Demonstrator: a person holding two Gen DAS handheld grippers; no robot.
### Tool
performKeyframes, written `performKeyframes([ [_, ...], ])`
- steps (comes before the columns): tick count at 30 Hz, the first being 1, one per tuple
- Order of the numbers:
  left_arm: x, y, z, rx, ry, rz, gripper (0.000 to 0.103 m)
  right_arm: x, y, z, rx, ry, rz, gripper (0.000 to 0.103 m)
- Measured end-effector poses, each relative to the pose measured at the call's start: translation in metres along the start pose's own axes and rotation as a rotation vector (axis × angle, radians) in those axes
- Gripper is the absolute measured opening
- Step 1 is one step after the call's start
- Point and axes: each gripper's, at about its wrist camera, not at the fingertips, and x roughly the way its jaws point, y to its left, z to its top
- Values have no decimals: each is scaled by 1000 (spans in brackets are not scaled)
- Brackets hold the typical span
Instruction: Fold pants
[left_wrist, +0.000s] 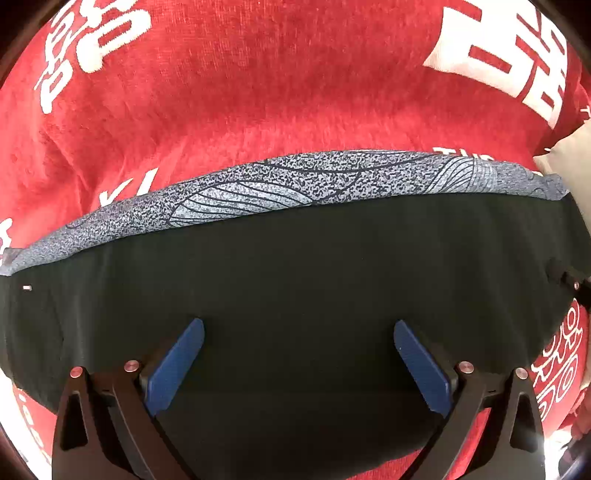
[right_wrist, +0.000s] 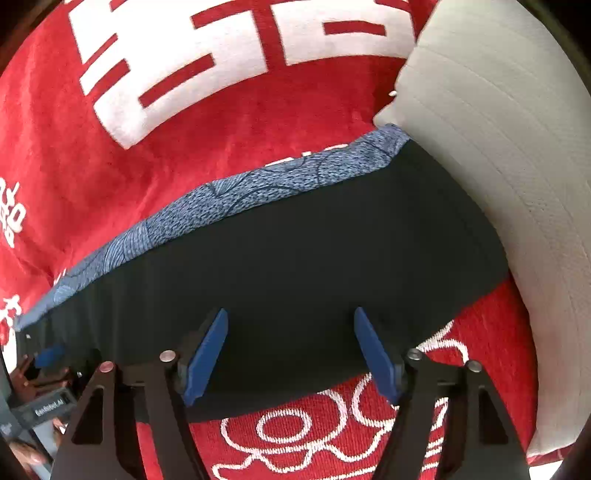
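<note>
Both my grippers, left (left_wrist: 298, 334) and right (right_wrist: 290, 321), spread empty above pants (left_wrist: 295, 266); grabbing 1 layer could undo fold.

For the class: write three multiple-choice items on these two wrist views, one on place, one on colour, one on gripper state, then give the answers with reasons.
1. Where does the grey cushion lie relative to the pants in the right wrist view?
A left
B right
C underneath

2. What colour is the blanket under the pants?
A red
B green
C yellow

3. How do both grippers stand?
A shut on cloth
B open
C out of view

Answers: B, it borders the pants' right end; A, red with white lettering; B, the left gripper and right gripper show fingers spread apart over the fabric.
</note>
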Motion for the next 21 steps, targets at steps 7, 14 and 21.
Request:
performKeyframes([
  [7,5,-13,-5,-31,-14,27,103,-11,9,20,-30,13,105,38],
  [14,1,-12,-8,-43,-18,31,103,48,23,71,-65,41,97,14],
  [21,1,-9,-6,-59,-22,40,103,34,-20,95,74,30,0,18],
])
